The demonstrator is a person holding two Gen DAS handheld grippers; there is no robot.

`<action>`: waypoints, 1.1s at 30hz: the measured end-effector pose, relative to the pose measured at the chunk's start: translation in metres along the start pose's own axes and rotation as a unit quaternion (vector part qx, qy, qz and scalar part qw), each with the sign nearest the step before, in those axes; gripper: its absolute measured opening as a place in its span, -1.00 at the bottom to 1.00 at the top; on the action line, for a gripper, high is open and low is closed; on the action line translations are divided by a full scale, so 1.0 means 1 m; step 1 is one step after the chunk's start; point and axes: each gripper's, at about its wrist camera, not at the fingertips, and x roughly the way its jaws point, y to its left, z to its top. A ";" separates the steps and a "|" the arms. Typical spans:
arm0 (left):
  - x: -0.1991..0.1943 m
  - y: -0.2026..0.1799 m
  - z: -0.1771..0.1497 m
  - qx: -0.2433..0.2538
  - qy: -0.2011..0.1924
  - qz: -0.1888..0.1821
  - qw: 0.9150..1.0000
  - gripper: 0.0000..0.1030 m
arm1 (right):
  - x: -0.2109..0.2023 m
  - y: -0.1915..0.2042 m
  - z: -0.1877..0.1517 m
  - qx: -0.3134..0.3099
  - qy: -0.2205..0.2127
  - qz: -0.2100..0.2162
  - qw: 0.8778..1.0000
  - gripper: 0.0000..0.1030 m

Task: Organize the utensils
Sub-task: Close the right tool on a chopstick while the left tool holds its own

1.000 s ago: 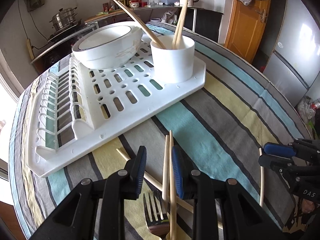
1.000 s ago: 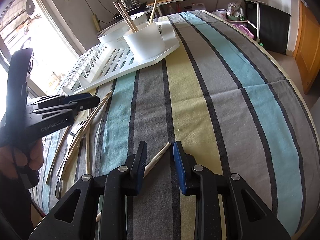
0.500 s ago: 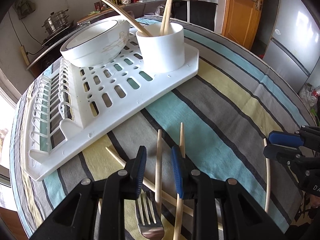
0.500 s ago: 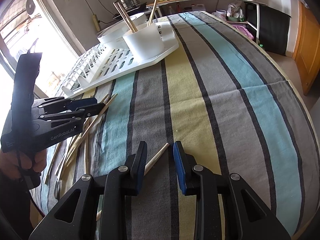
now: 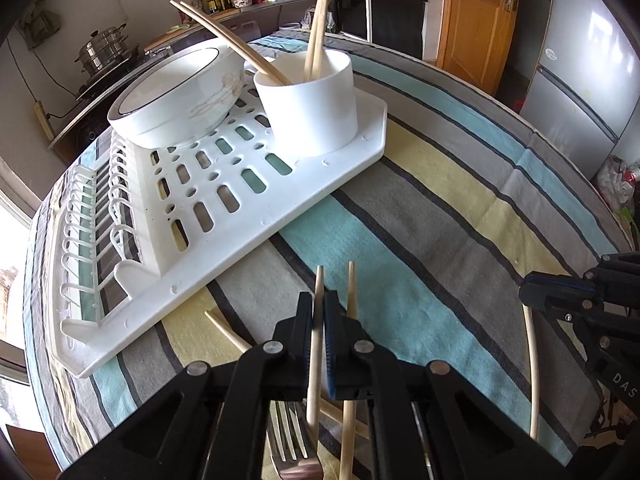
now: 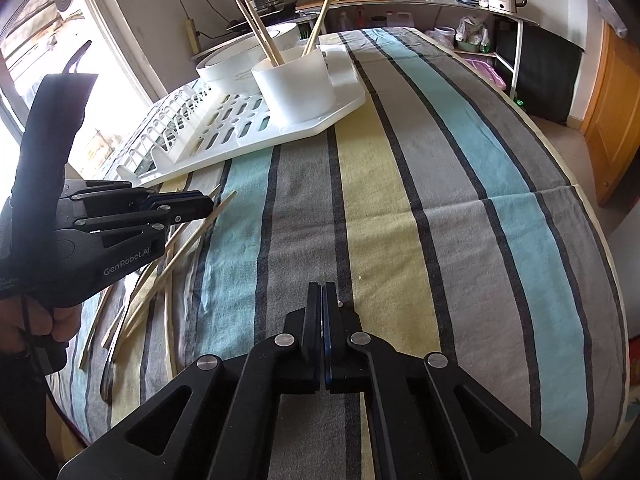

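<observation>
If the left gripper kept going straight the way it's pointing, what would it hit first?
Probably the striped tablecloth just ahead: the left gripper, shut on a chopstick, tilts steeply down. The dish rack lies beyond, though depth is unclear.

A bright window [image 6: 52, 60], cluttered counter [image 6: 400, 0], wooden door [image 5: 476, 20] and grey fridge [image 5: 580, 92] ring the room.

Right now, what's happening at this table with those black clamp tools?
A person is tidying utensils using a handheld gripper in each hand. The left gripper is shut on one chopstick, with another loose chopstick and a fork lying by it on the striped tablecloth. The right gripper is shut on a chopstick lying farther to the right. Four chopsticks already stand in the white holder cup on the drying rack, next to a bowl.
</observation>
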 end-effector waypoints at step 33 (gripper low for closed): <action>-0.022 0.024 -0.008 -0.043 -0.028 -0.030 0.998 -0.88 | 0.017 0.013 0.020 0.004 0.067 -0.026 0.997 -0.93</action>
